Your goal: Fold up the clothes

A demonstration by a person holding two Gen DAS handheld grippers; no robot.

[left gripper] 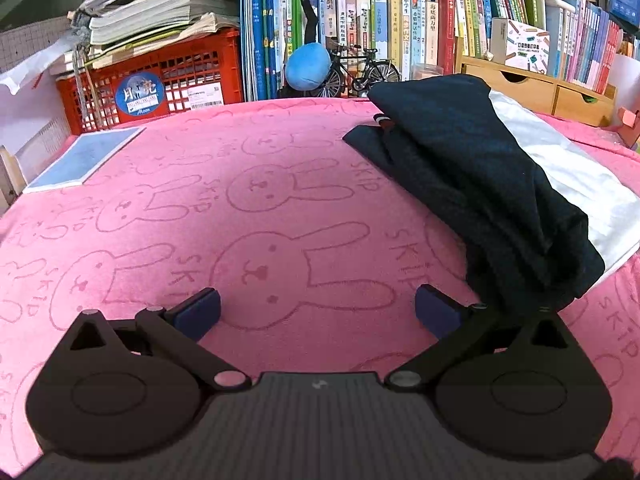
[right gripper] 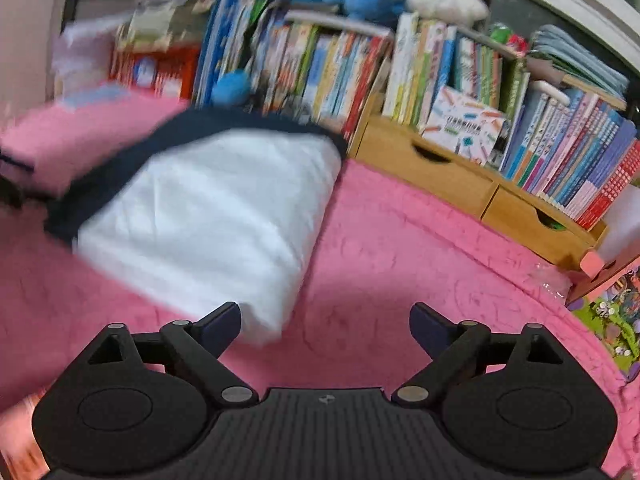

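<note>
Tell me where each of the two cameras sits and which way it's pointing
Left wrist: on the left claw, angled down over the pink blanket toward the bookshelf; its open fingers show.
Right wrist: on the right claw, angled down at the garment; its open fingers show, image blurred.
Shared: the blanket, the navy-and-white garment, the shelf.

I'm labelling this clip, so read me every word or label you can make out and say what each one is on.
"SKIP": repeated beside the rabbit outlines on the pink blanket.
"Moon": on the round blue sticker on the red crate.
Book spines on the shelf: Chinese titles, too small to read reliably.
White crate label: too small.
Right wrist view: too blurred to read.
</note>
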